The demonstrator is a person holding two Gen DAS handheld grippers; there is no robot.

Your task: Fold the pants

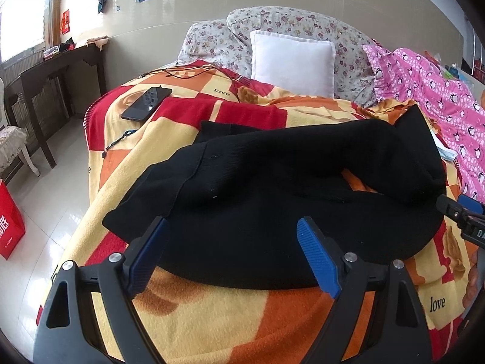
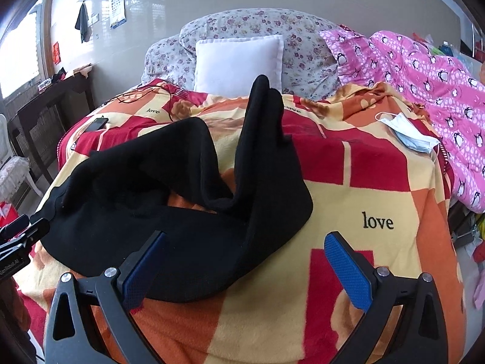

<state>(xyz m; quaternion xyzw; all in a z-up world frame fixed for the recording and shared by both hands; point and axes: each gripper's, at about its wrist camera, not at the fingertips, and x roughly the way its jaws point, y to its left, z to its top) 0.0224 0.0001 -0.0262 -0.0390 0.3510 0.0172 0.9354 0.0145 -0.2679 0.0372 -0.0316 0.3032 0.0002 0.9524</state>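
Black pants (image 1: pixel 272 200) lie loosely bunched on a bed covered with a red, orange and yellow blanket (image 1: pixel 212 318). In the right wrist view the pants (image 2: pixel 182 218) spread from the left edge to the middle, with one leg reaching up toward the pillows. My left gripper (image 1: pixel 233 227) is open and empty, its blue pads just above the near edge of the pants. My right gripper (image 2: pixel 245 239) is open and empty over the pants' right near edge. The right gripper also shows at the right edge of the left wrist view (image 1: pixel 463 215).
A phone (image 1: pixel 147 103) lies on the blanket's far left. A white pillow (image 1: pixel 292 62), floral pillows (image 1: pixel 272 24) and a pink quilt (image 2: pixel 424 75) sit at the back. A face mask (image 2: pixel 406 132) lies at the right. A dark table (image 1: pixel 48 79) and red bag (image 1: pixel 9 221) stand left of the bed.
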